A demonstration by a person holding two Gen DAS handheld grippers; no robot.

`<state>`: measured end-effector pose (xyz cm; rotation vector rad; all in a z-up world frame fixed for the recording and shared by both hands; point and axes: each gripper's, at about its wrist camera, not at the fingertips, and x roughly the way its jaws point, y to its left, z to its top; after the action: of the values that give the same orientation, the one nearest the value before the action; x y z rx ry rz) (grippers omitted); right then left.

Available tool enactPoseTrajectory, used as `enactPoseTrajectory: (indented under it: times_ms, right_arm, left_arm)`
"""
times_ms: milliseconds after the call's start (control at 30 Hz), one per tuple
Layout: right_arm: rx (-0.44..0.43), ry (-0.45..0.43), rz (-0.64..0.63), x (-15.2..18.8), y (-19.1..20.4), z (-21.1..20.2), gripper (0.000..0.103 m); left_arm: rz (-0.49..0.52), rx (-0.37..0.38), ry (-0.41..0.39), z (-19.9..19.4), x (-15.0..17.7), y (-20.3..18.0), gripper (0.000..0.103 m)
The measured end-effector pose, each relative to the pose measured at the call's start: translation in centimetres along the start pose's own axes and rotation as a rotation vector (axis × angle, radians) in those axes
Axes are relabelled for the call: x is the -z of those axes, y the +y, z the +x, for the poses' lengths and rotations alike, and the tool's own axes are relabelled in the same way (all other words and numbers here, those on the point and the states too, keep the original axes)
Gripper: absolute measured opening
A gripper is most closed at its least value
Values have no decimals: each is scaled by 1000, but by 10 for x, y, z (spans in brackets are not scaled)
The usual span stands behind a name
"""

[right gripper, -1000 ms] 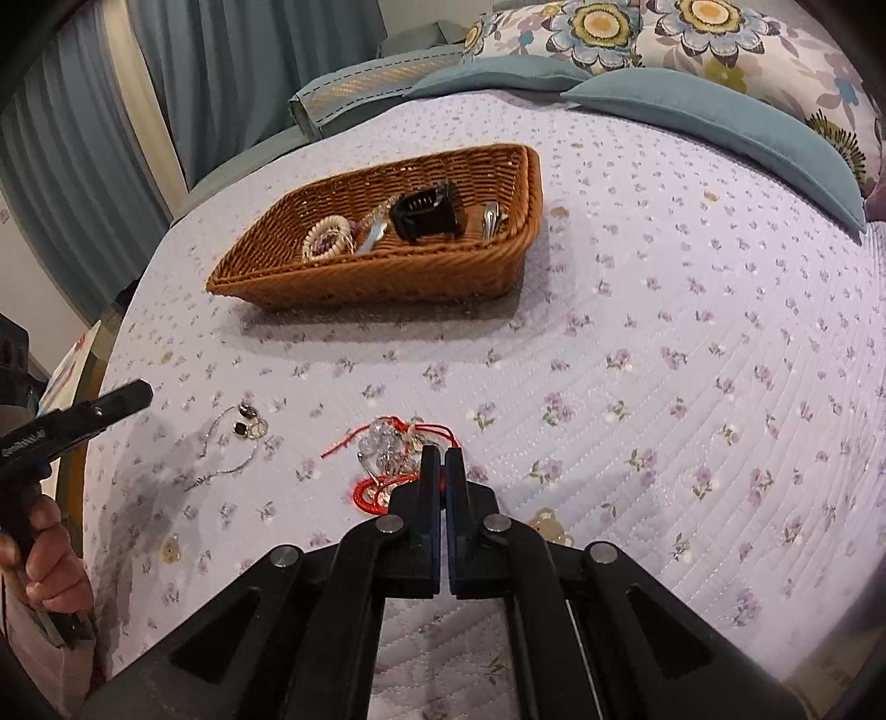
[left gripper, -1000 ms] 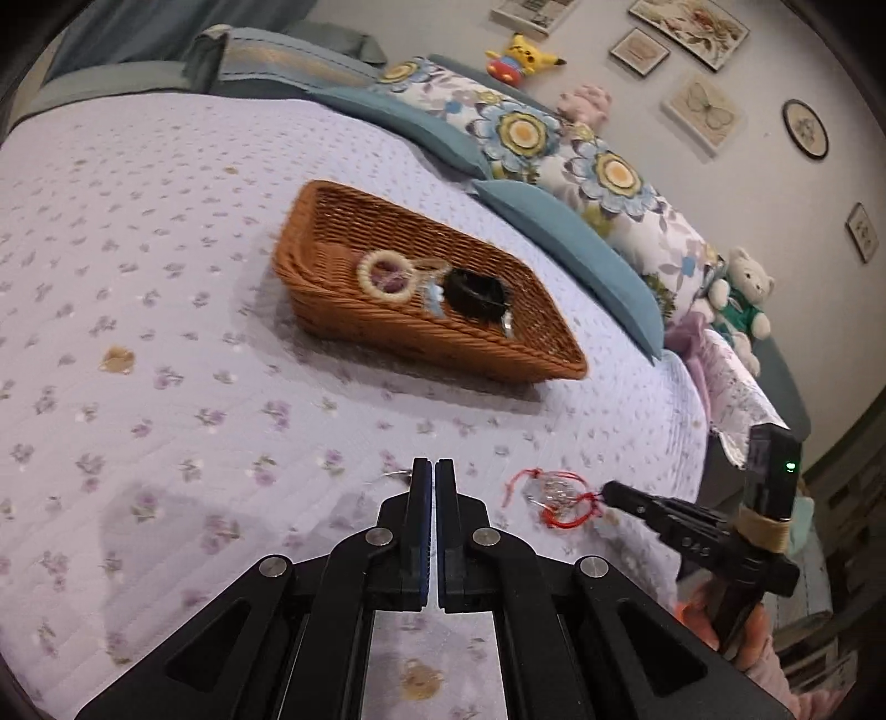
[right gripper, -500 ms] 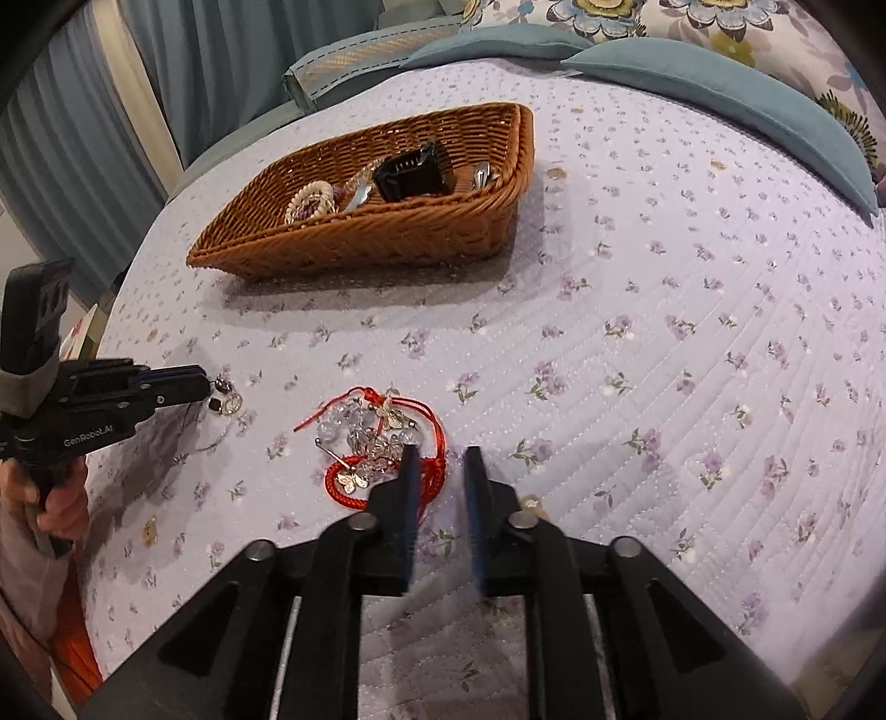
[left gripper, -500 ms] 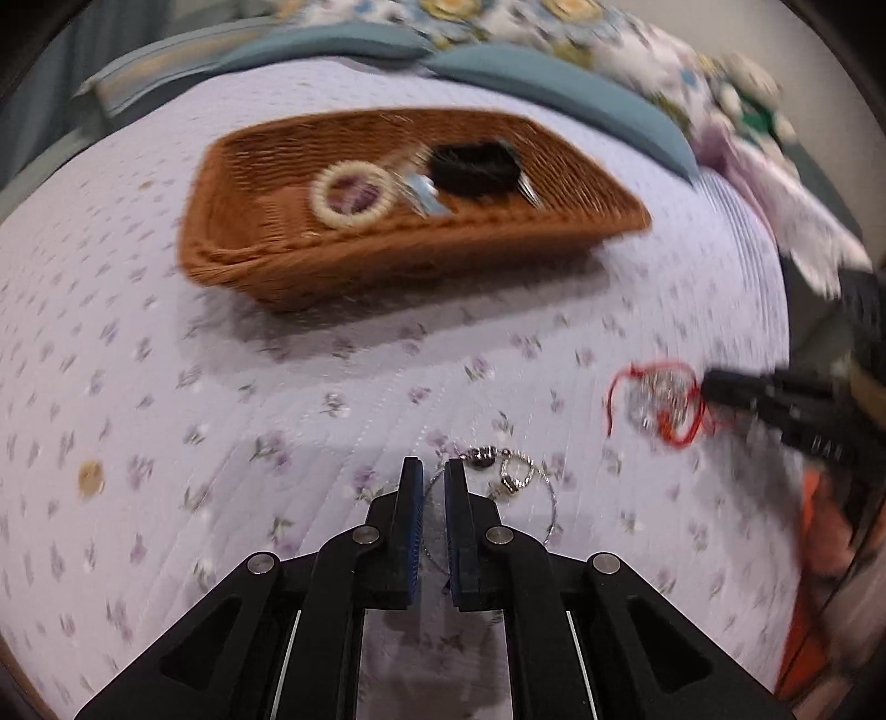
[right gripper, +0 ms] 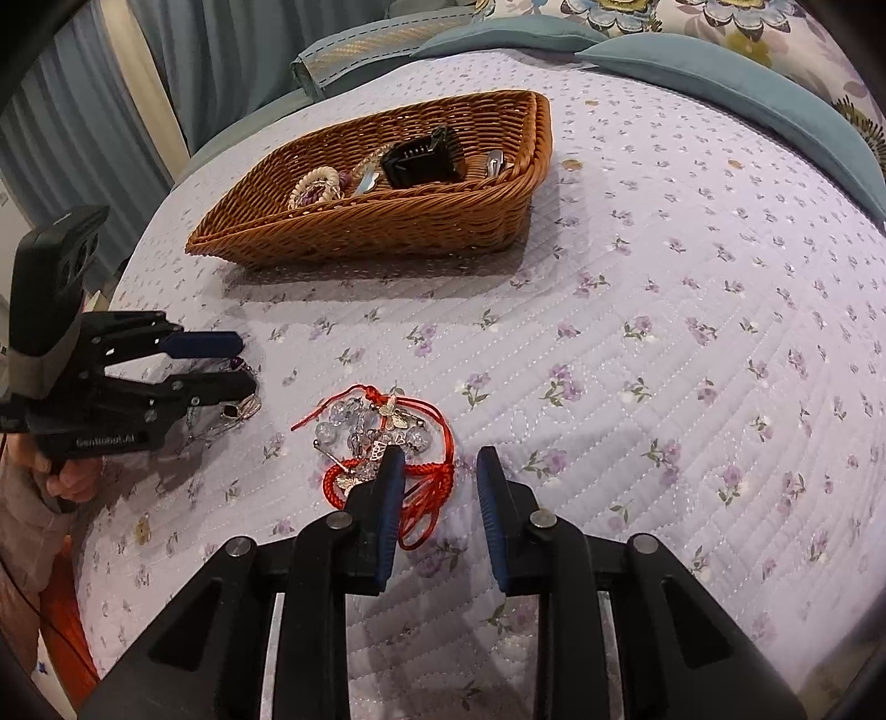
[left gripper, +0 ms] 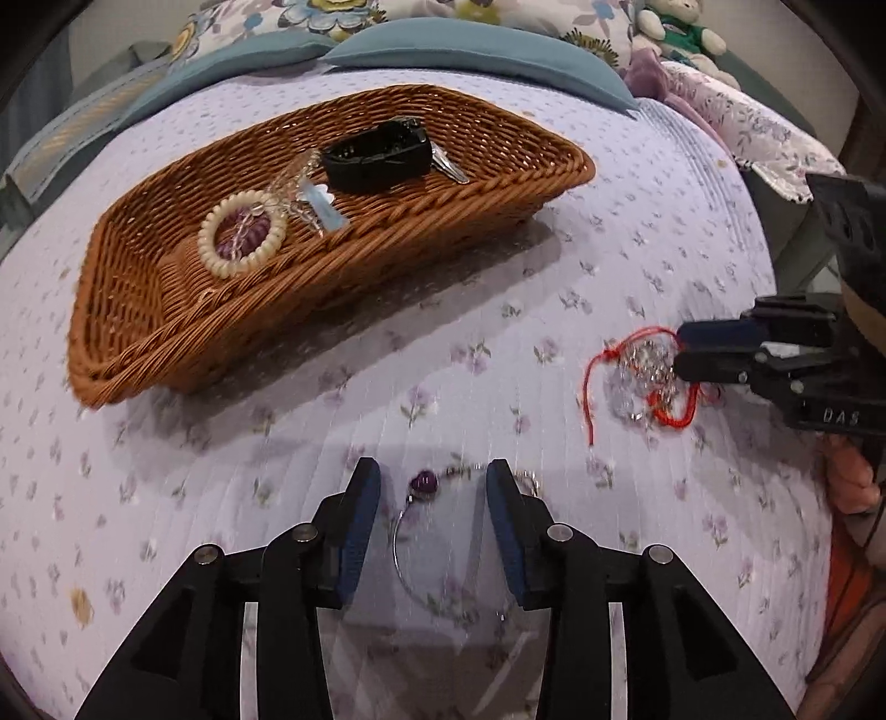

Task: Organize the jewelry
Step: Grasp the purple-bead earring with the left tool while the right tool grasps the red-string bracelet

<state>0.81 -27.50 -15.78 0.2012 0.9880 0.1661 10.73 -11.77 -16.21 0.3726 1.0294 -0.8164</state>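
Observation:
A silver necklace with a purple stone (left gripper: 423, 481) lies on the lilac bedspread. My left gripper (left gripper: 433, 471) hovers right over it, jaws opening, the stone between the pads but not pressed. A red cord bracelet with clear beads (right gripper: 376, 432) lies just ahead of my right gripper (right gripper: 440, 459). Its jaws are opening too, with a loop of cord beside the left pad. The wicker basket (right gripper: 387, 232) beyond holds a cream bead bracelet (left gripper: 241, 241), a black band (left gripper: 376, 155) and clips. From the right wrist view, the left gripper (right gripper: 243, 364) stands over the necklace (right gripper: 238, 410).
Blue and floral pillows (right gripper: 720, 83) line the far side of the bed. Plush toys (left gripper: 675, 27) sit at the back right. Grey curtains (right gripper: 111, 111) hang past the bed's left edge. A hand (right gripper: 66, 482) holds the left gripper's handle.
Both grippers were shut and now stand open. The left one rolled and swung across to the silver necklace, dropping lower. The right one stayed at the red bracelet.

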Motion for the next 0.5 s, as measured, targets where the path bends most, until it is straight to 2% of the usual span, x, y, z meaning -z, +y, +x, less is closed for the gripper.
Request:
enactPoseTrajectory:
  times_ms: [167, 200, 267, 367, 400, 433, 500]
  right_arm:
    - [7, 1, -10, -3, 1, 4, 29]
    - [10, 2, -14, -3, 2, 5, 29]
    - [14, 0, -21, -3, 3, 5, 29]
    - [38, 4, -34, -4, 6, 7, 29]
    - [51, 7, -49, -4, 9, 8, 25]
    - [66, 5, -70, -4, 13, 7, 13]
    - [87, -7, -91, -5, 18, 4, 9]
  left_arm:
    - [10, 11, -15, 1, 3, 4, 30]
    - [7, 10, -25, 1, 4, 4, 20]
    - [-4, 12, -33, 0, 6, 4, 10]
    - [-27, 10, -60, -3, 6, 2, 10]
    - [-36, 12, -66, -4, 6, 2, 10]
    - [-45, 9, -75, -6, 6, 2, 11]
    - [-64, 10, -99, -13, 6, 1, 11]
